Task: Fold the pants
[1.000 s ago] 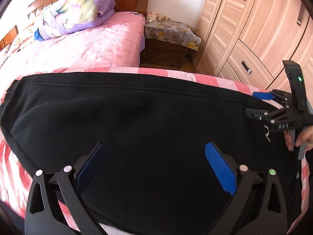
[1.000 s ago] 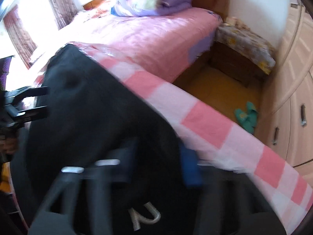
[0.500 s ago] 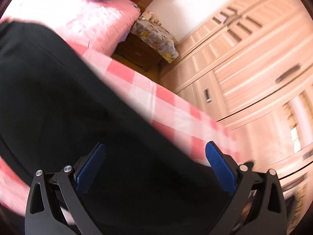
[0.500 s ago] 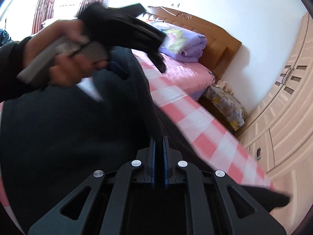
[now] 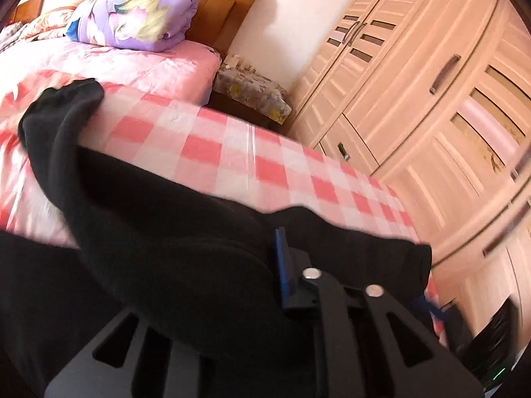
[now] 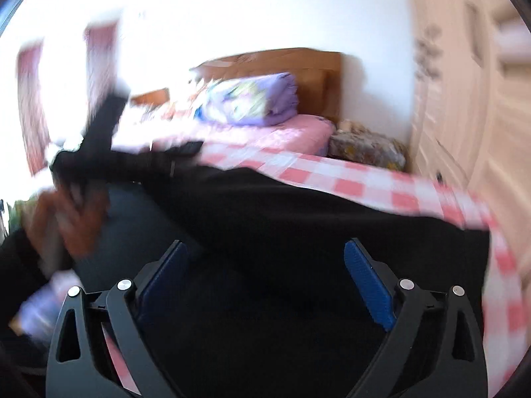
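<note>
Left tongs point(image 5: 277, 275) closing on black pants point(image 5: 166, 248) to carry the fold across the checked tabletop point(image 5: 232, 152); right tongs point(image 6: 265, 285) opening, empty.

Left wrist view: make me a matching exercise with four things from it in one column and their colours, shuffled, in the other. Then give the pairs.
Things:
1. pants
2. folded quilt
3. headboard
4. table cloth

Colours:
A. brown wood
B. pink and white checks
C. black
D. purple with a print

Pairs: 1-C, 2-D, 3-A, 4-B
</note>
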Demonstrator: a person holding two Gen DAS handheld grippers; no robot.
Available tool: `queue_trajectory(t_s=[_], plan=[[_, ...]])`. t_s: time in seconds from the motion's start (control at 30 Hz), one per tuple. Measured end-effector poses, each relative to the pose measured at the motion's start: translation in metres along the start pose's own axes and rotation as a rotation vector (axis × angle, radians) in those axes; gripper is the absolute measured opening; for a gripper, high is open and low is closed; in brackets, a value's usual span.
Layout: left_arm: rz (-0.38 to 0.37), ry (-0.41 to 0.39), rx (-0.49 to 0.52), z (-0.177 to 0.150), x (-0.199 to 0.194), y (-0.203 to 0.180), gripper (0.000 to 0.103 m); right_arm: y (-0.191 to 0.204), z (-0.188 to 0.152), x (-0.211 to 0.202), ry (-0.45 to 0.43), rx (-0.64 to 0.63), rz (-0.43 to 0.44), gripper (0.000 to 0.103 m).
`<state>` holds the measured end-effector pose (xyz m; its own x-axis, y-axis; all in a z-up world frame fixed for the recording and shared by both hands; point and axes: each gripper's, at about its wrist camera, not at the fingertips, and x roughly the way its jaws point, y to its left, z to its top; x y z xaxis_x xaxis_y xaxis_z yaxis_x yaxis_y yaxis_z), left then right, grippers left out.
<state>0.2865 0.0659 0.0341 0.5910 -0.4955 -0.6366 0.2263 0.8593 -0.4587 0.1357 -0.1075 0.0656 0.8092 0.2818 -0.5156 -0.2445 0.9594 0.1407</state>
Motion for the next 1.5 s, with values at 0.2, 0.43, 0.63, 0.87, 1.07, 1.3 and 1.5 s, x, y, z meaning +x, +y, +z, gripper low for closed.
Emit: queue_trajectory(t_s=[0.2, 0.43, 0.63, 0.87, 1.07, 1.3, 1.5], plan=[[-0.015, 0.019, -0.163, -0.047, 0.018, 0.046, 0.066, -0.099, -0.049, -0.043, 0.014, 0.595, 0.024, 0.092], [-0.125, -0.064, -0.173, -0.055, 0.011, 0.058, 0.077, -0.156, -0.055, -0.051, -0.051, 0.838, 0.062, 0.091], [-0.099, -0.086, -0.168, -0.057, 0.007, 0.057, 0.083, -0.194, -0.044, -0.027, -0.023, 0.993, -0.005, 0.081], [-0.097, -0.097, -0.174, -0.056, 0.01, 0.058, 0.085, -0.2, -0.044, 0.017, 0.162, 0.979, -0.048, 0.07], [-0.098, -0.099, -0.176, -0.055, 0.011, 0.059, 0.086, -0.197, -0.05, 0.019, 0.139, 0.971, -0.1, 0.063], [-0.099, -0.1, -0.179, -0.055, 0.011, 0.059, 0.086, -0.195, -0.059, -0.002, 0.025, 0.955, -0.088, 0.028], [-0.049, -0.063, -0.223, -0.047, 0.014, 0.065, 0.039, -0.186, -0.041, -0.028, -0.118, 0.959, -0.057, 0.018]])
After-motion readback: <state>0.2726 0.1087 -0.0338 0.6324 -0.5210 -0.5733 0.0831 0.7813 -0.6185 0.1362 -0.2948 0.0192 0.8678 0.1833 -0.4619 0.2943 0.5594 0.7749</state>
